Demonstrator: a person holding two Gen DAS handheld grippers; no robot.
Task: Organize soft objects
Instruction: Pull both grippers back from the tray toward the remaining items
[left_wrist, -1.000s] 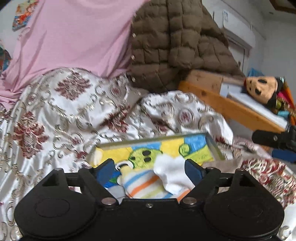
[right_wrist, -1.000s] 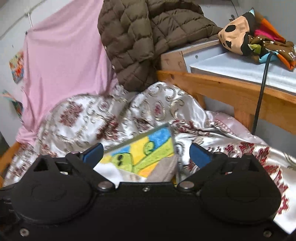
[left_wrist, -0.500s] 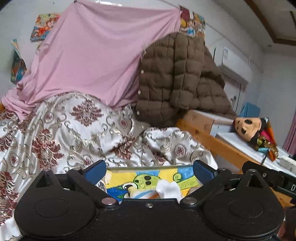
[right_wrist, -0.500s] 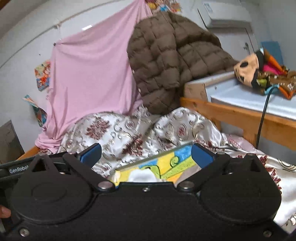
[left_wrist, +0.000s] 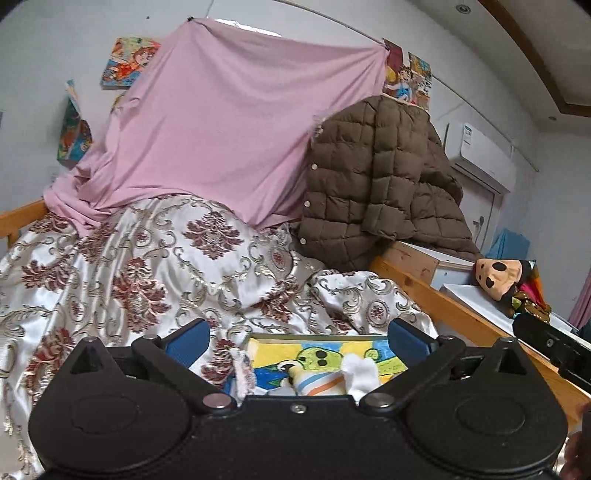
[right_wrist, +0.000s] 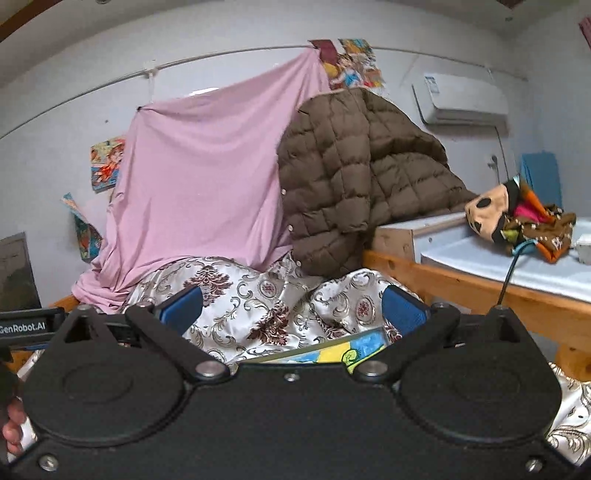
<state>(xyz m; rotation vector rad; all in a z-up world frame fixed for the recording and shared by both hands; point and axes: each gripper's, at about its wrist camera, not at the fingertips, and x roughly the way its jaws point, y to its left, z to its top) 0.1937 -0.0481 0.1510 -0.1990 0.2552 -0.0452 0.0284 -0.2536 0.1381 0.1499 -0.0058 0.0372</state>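
A shallow tray (left_wrist: 317, 336) with a yellow, green and blue cartoon picture lies on the patterned quilt (left_wrist: 147, 266). In it lie a white sock (left_wrist: 360, 373) and an orange-and-blue striped sock (left_wrist: 314, 384), partly hidden by the gripper body. A fluffy pale piece (left_wrist: 244, 373) hangs at the tray's left edge. My left gripper (left_wrist: 299, 343) is open above and behind the tray, with nothing between its blue pads. My right gripper (right_wrist: 291, 310) is open too and holds nothing. Only a corner of the tray (right_wrist: 332, 350) shows below it.
A pink sheet (left_wrist: 221, 129) hangs behind the quilt, and a brown quilted jacket (left_wrist: 376, 184) is draped to its right. A wooden bed rail (left_wrist: 443, 306) runs along the right. Beyond it a plush toy (left_wrist: 502, 278) lies on a white surface. A black cable (right_wrist: 508, 280) hangs over the rail.
Both grippers have drawn back and risen away from the tray, so it shows lower and smaller. The left jaws have spread wider. The socks stay in the tray.
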